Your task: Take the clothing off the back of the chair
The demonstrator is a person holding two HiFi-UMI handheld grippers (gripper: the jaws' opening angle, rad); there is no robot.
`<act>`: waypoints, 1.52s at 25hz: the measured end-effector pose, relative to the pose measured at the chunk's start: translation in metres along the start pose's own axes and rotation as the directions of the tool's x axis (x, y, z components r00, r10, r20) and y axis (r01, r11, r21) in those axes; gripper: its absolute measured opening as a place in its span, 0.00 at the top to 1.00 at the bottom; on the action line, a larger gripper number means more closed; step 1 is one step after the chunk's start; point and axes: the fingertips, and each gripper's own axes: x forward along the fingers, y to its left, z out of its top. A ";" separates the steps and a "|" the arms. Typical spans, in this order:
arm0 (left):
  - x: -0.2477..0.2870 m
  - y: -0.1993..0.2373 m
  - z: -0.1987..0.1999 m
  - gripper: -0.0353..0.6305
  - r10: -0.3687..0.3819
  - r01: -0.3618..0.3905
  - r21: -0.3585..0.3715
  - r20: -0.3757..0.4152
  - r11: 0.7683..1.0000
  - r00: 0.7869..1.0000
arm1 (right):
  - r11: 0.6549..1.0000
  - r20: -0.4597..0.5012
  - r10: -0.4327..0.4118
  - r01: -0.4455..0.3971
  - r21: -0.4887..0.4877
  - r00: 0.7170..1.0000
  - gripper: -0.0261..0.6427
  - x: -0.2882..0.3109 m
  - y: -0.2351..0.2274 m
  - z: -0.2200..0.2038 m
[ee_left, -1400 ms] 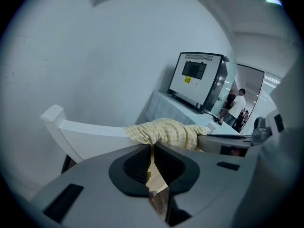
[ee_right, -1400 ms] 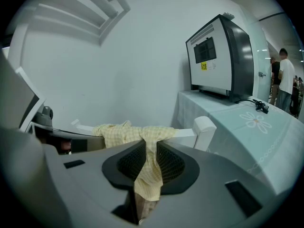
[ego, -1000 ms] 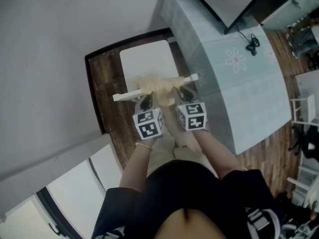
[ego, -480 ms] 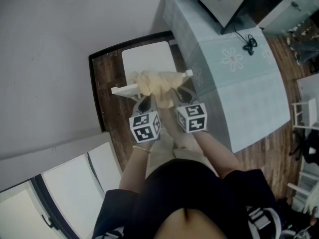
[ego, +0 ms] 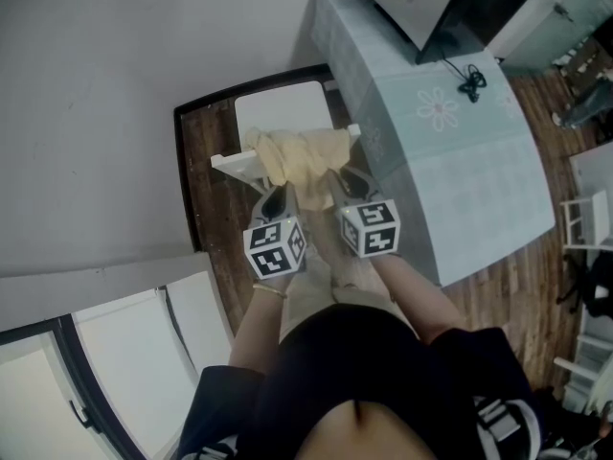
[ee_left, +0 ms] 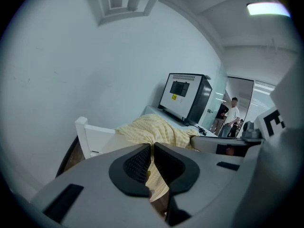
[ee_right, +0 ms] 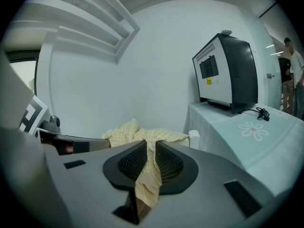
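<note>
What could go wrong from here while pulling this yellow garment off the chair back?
The garment is bunched over the chair's top rail, so it might snag on a corner post. The left gripper and right gripper each pinch only a thin fold, which could slip out.

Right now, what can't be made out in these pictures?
- Chair legs: head view, hidden under the seat.
- Cloth's kind: bunched up in every view. The left tongs and right tongs, both shut on it, cover its near edge.
- Box's yellow label: too small to read in any view.
</note>
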 end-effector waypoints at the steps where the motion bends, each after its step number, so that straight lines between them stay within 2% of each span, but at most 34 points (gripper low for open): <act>1: -0.004 -0.002 0.000 0.92 0.001 -0.001 0.000 0.005 1.000 1.000 | 1.000 0.006 0.001 -0.001 -0.001 1.000 0.86 -0.004 0.001 0.000; 21: -0.075 -0.053 -0.013 0.92 0.011 -0.013 0.018 0.098 1.000 0.995 | 1.000 0.086 0.019 -0.018 -0.012 0.996 0.86 -0.085 0.011 -0.004; 38: -0.138 -0.090 -0.025 0.92 0.018 -0.024 0.032 0.183 0.999 0.983 | 0.999 0.151 0.049 -0.045 -0.030 0.987 0.86 -0.152 0.027 -0.011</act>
